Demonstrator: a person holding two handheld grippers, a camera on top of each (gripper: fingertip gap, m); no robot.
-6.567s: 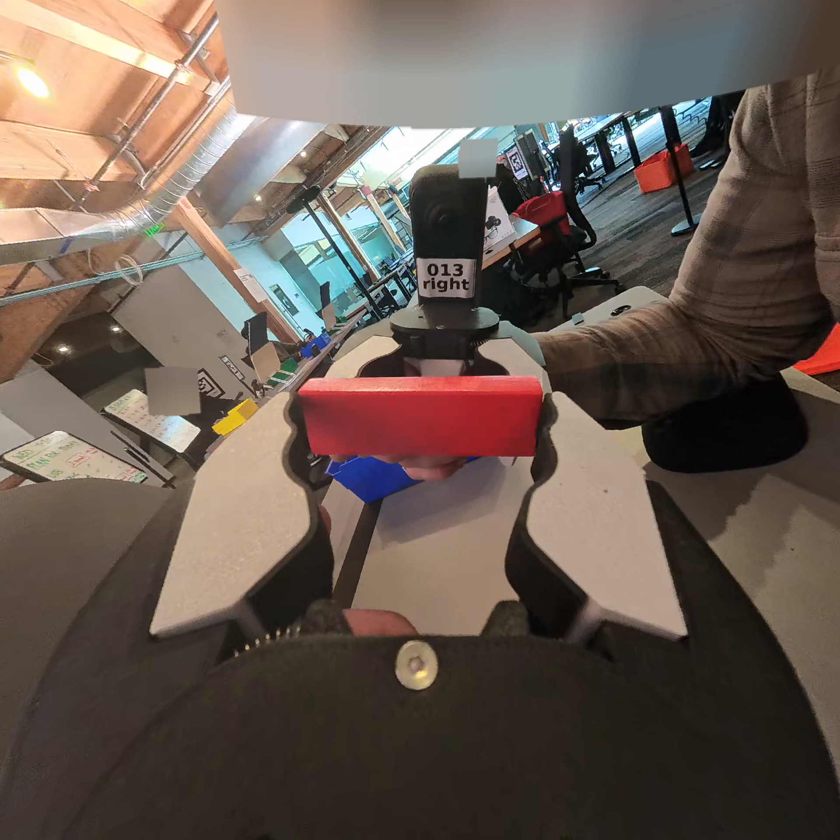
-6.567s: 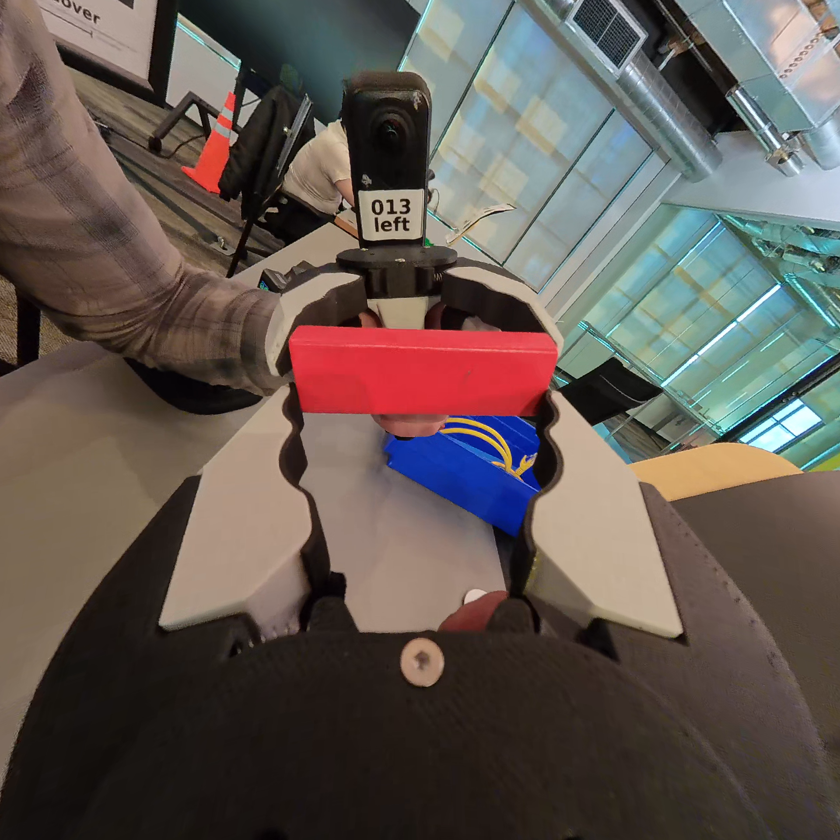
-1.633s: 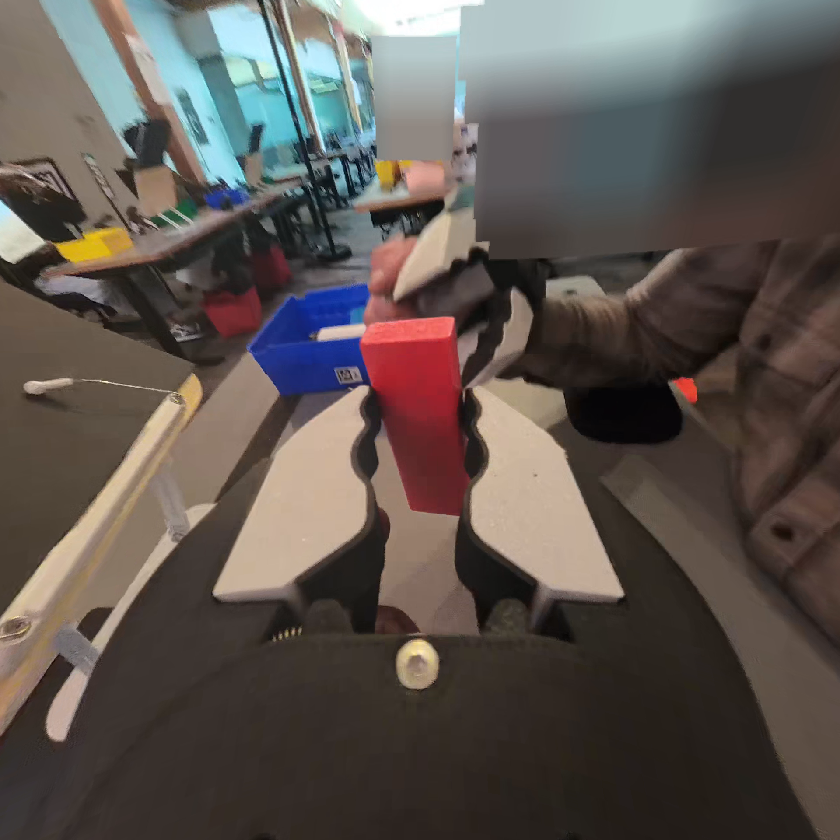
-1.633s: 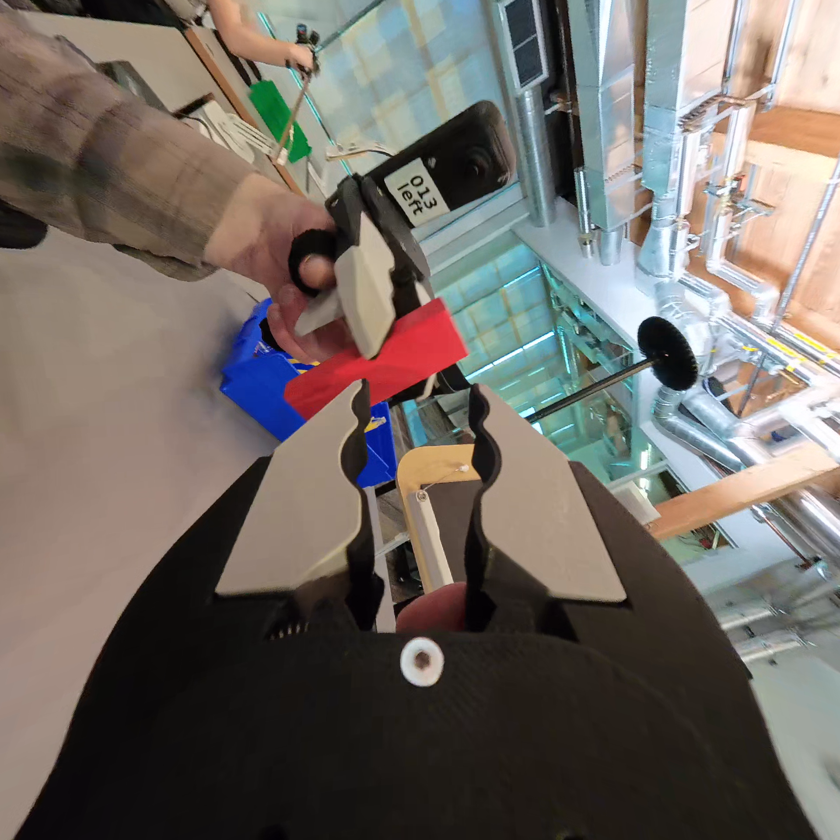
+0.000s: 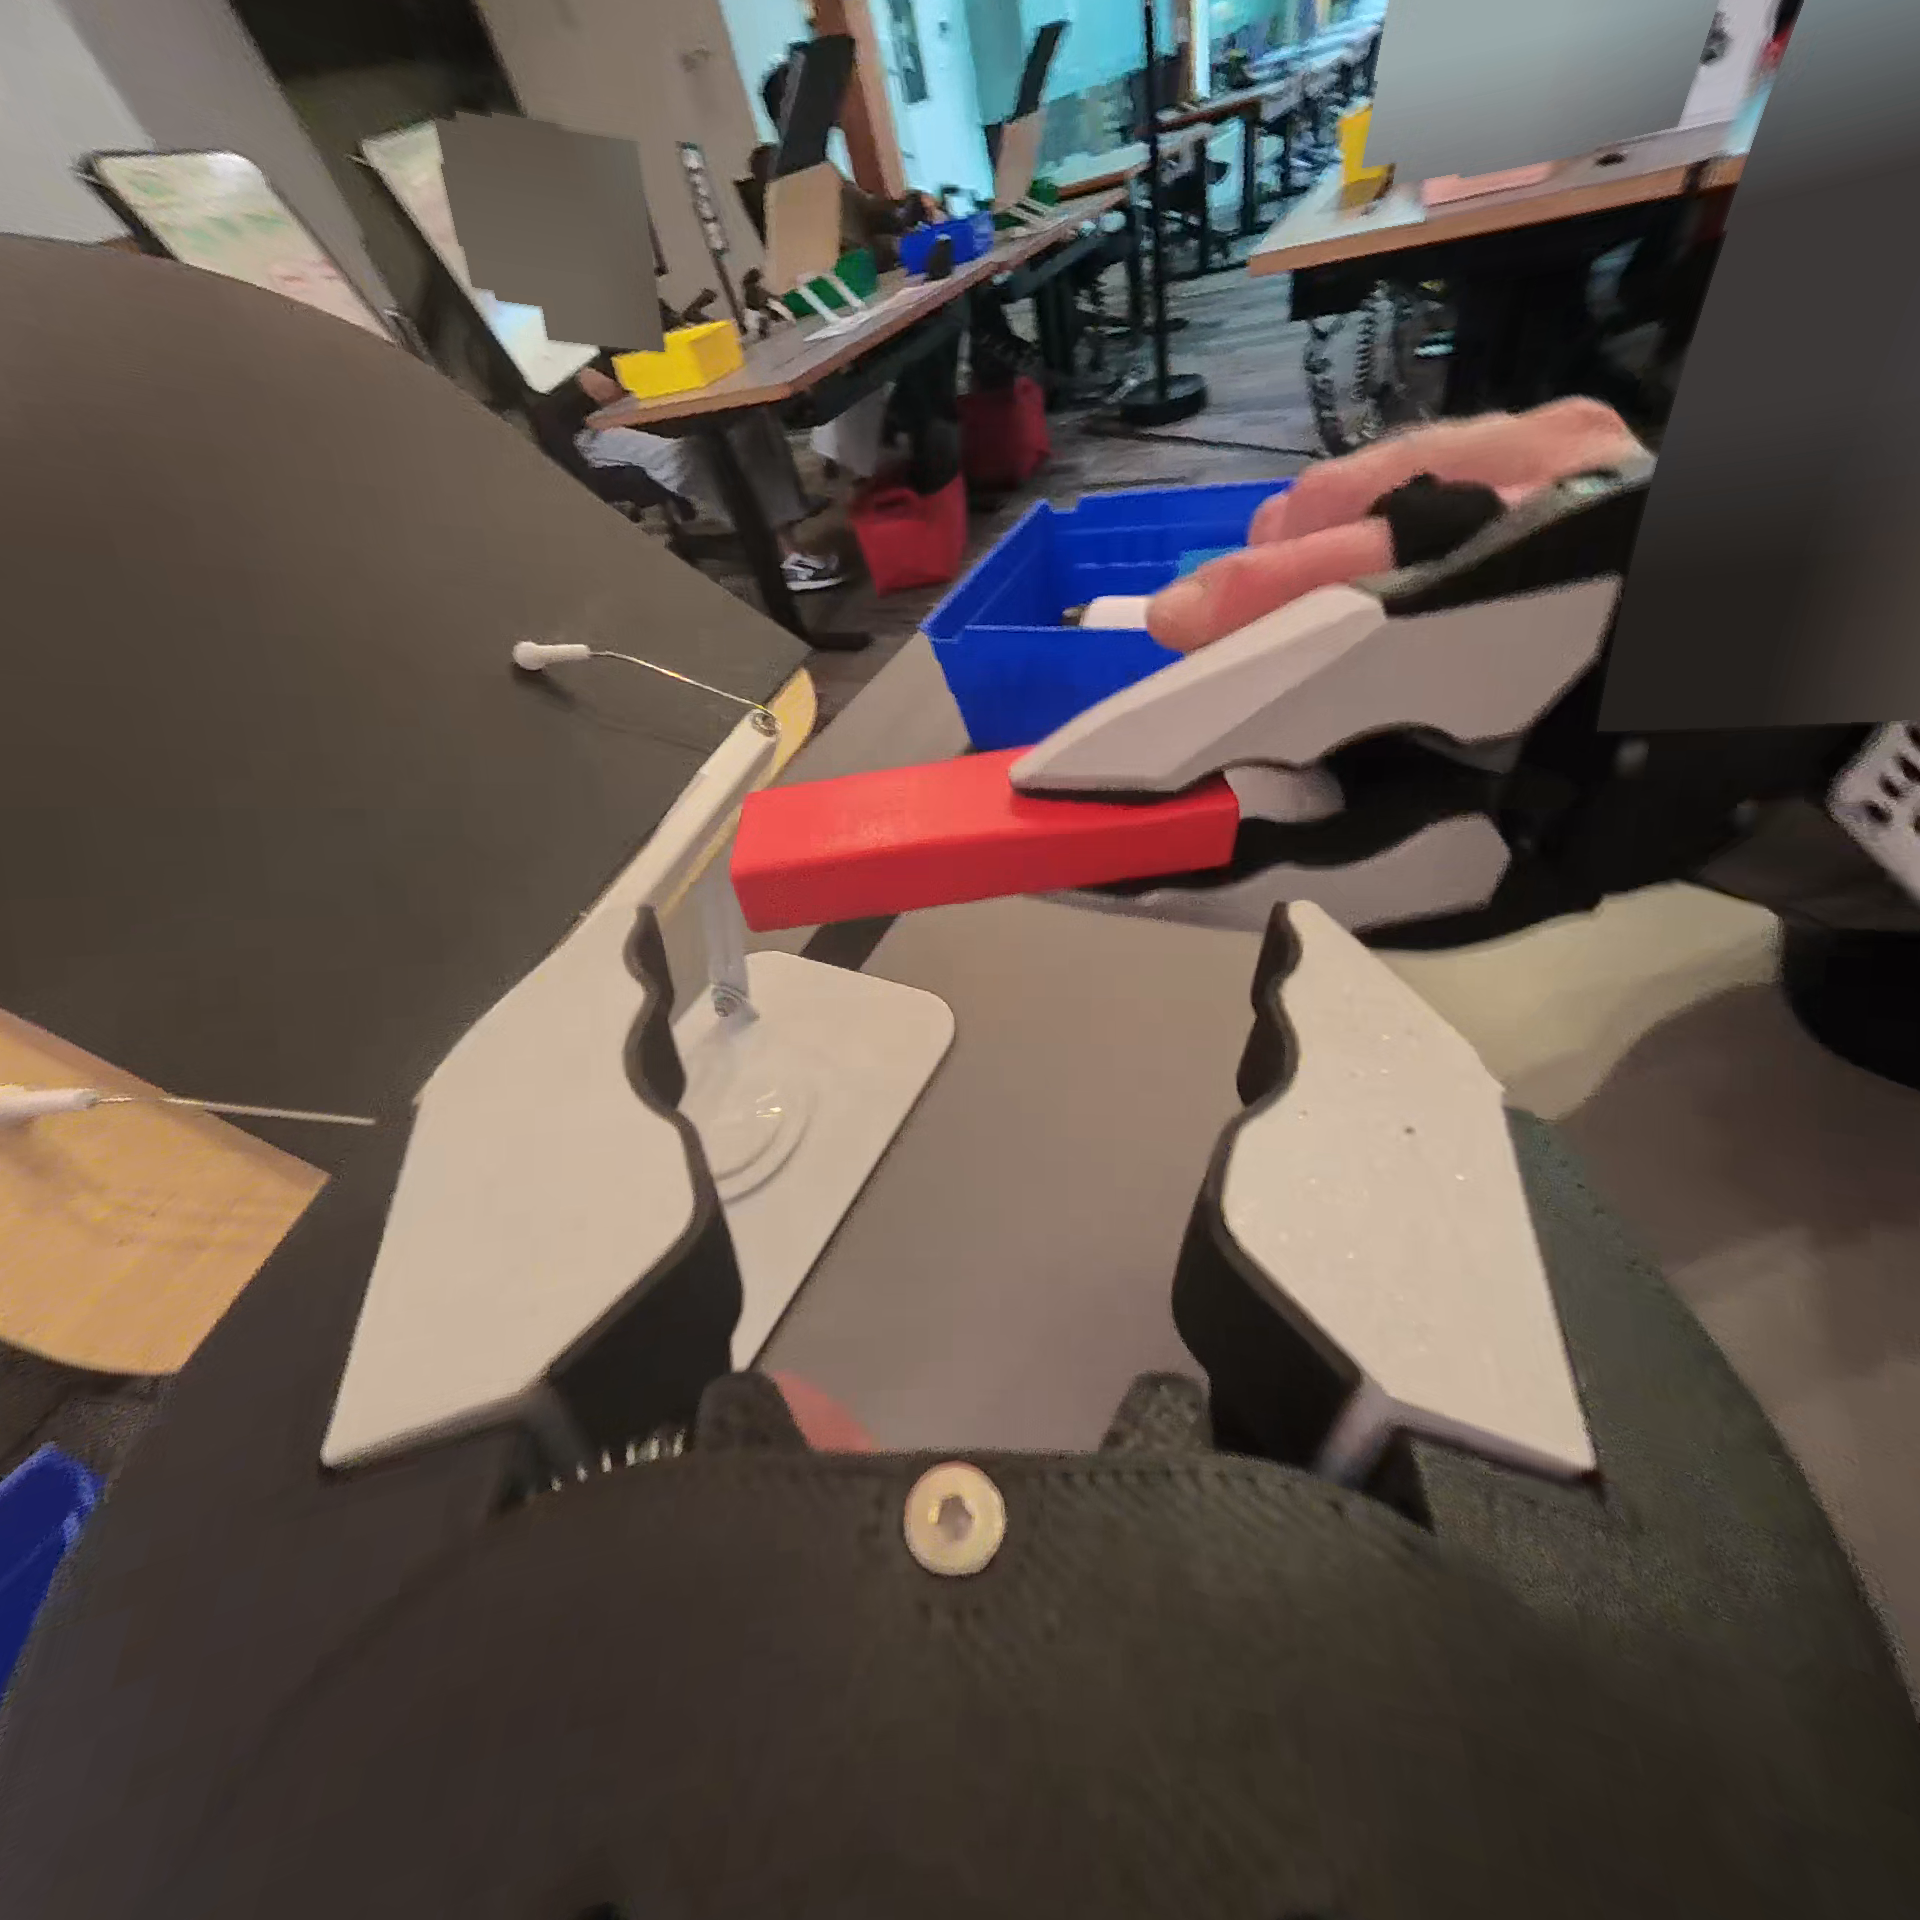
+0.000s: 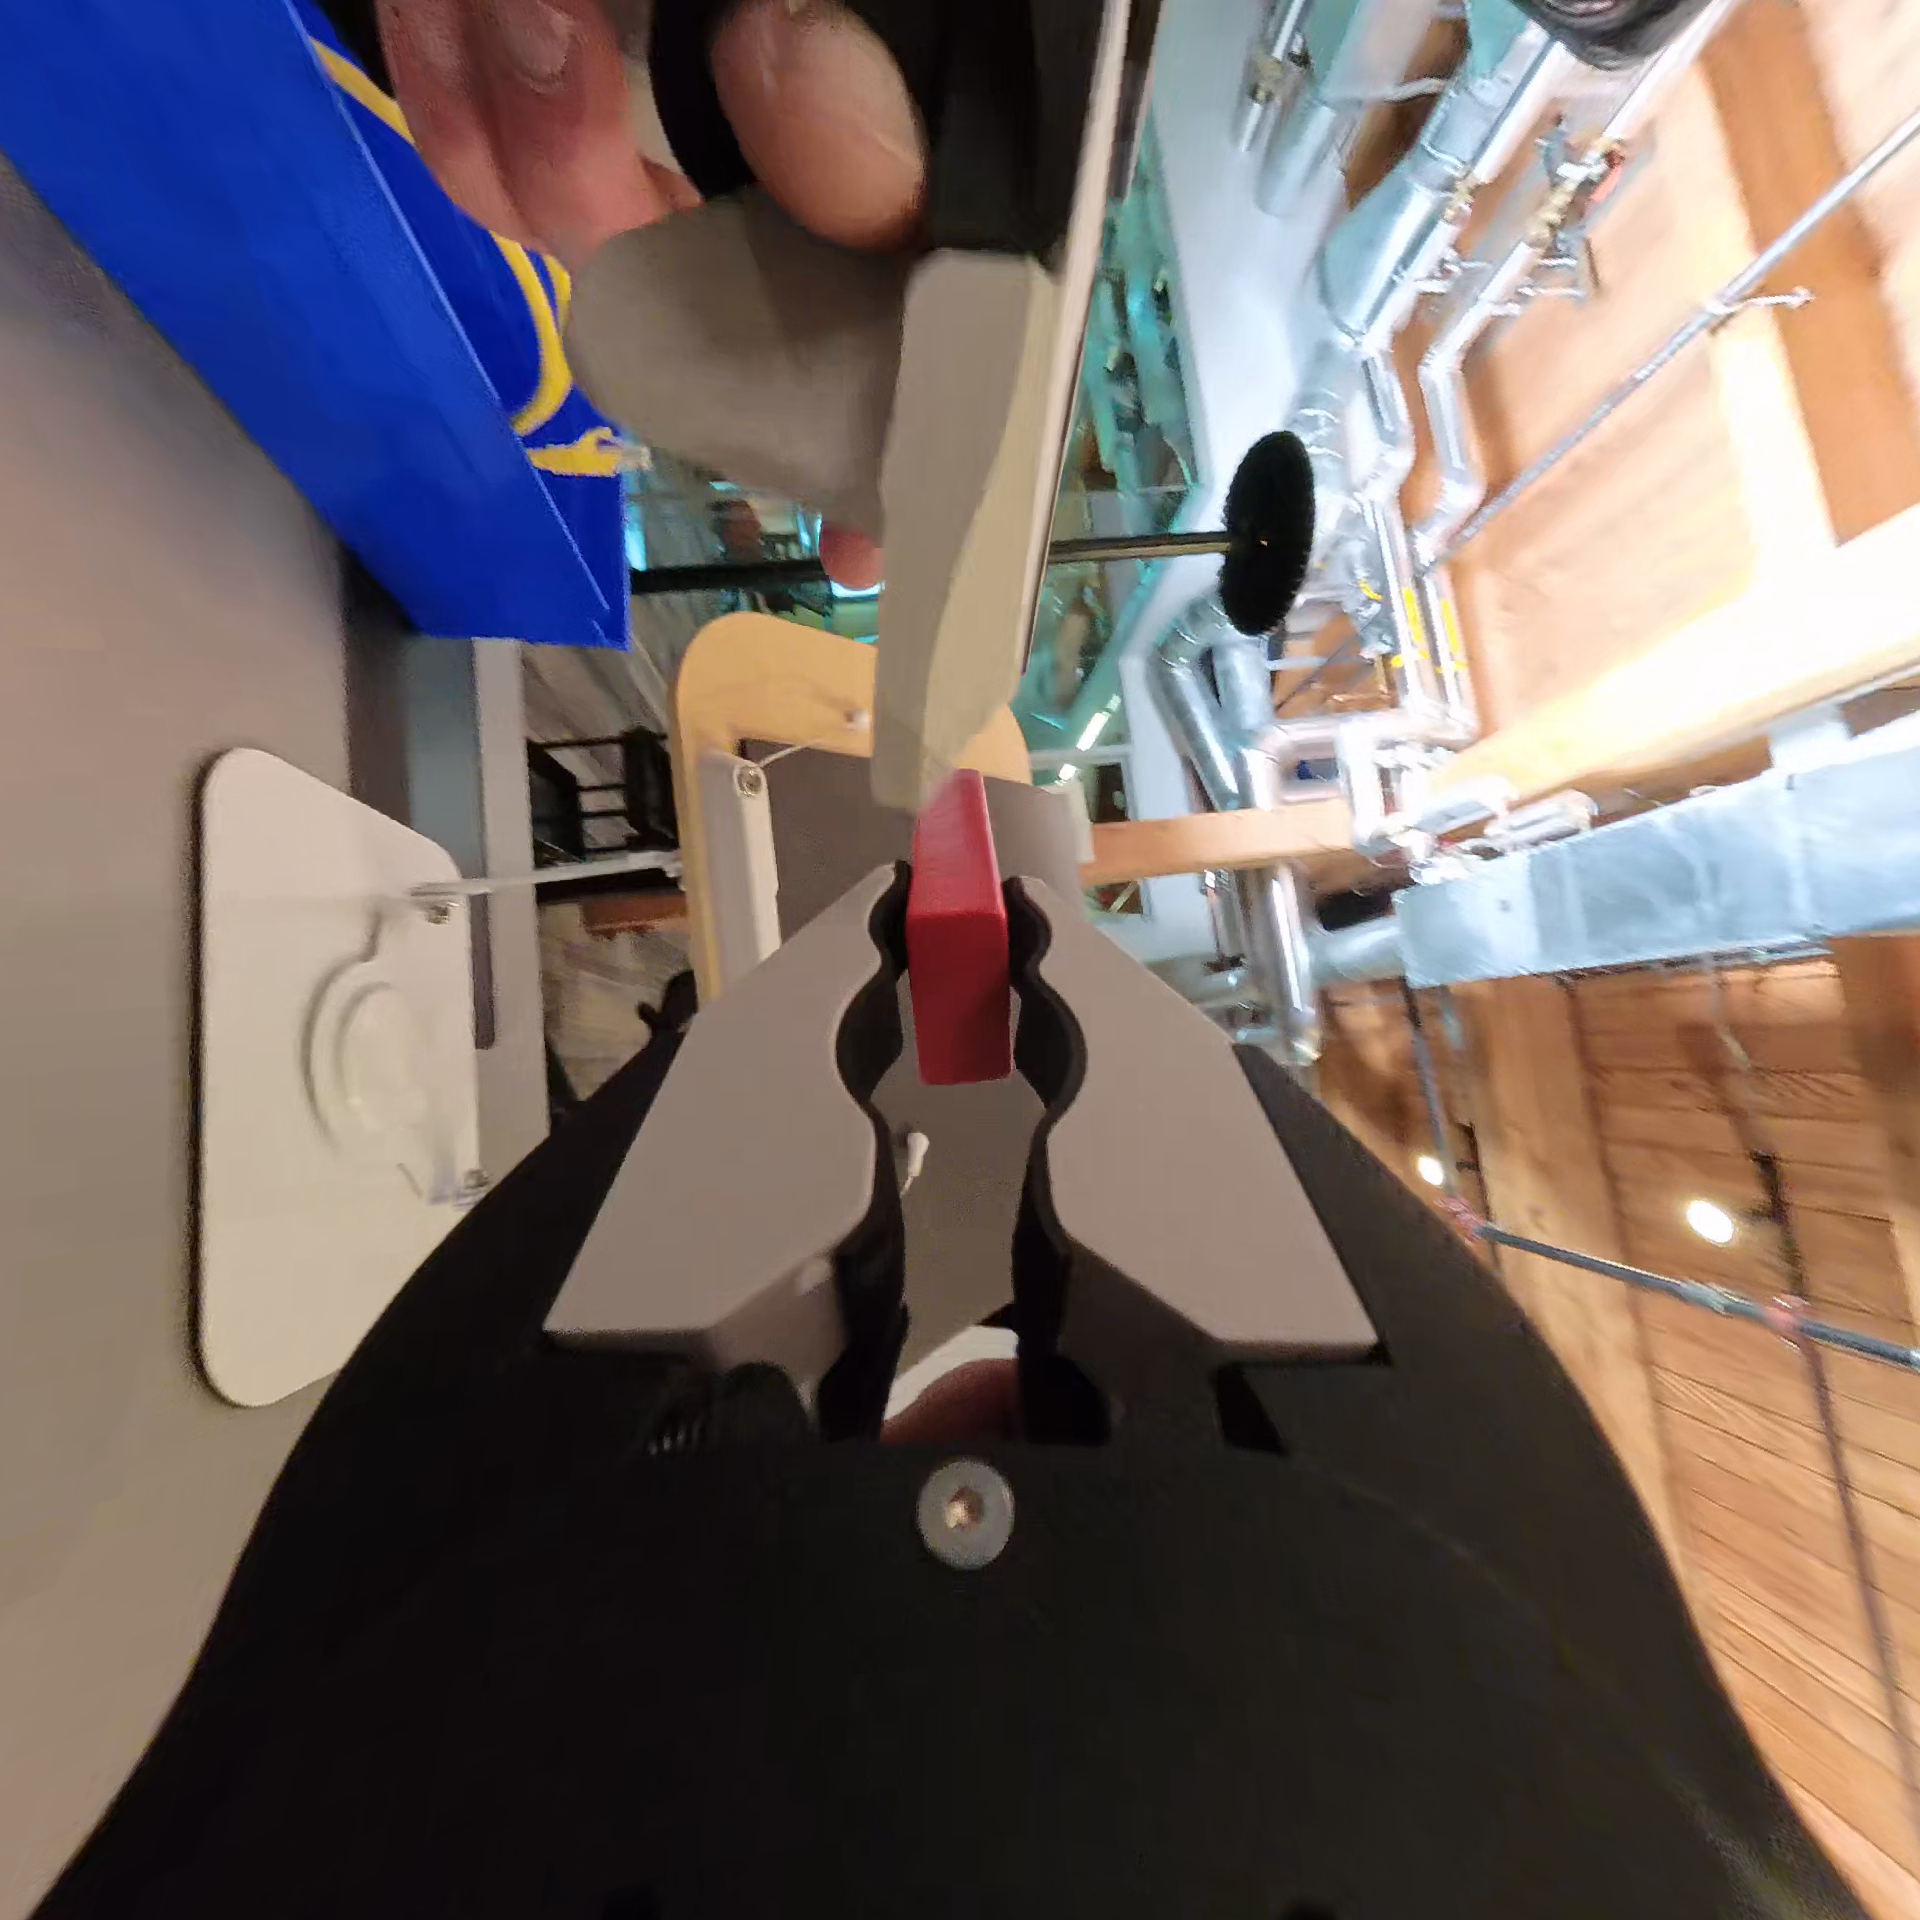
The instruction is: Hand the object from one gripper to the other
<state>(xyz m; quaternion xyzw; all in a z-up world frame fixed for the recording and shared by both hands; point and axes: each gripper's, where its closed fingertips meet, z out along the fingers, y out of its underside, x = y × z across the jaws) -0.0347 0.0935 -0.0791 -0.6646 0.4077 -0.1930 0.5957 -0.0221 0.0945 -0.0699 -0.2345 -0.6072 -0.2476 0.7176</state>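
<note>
Right fingers (image 6: 961, 940) gripping red block (image 6: 958, 971), left fingers (image 5: 961, 1023) apart

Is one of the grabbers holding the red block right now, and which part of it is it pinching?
Yes. The right gripper pinches the red block at one end, across its thin sides. The left gripper is open and empty.

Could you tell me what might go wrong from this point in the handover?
The right tool grips the red block near one end, so the long free end could sag or twist loose. The open left tool sits just below the block and might knock it. A dropped block could miss the blue bin.
</note>
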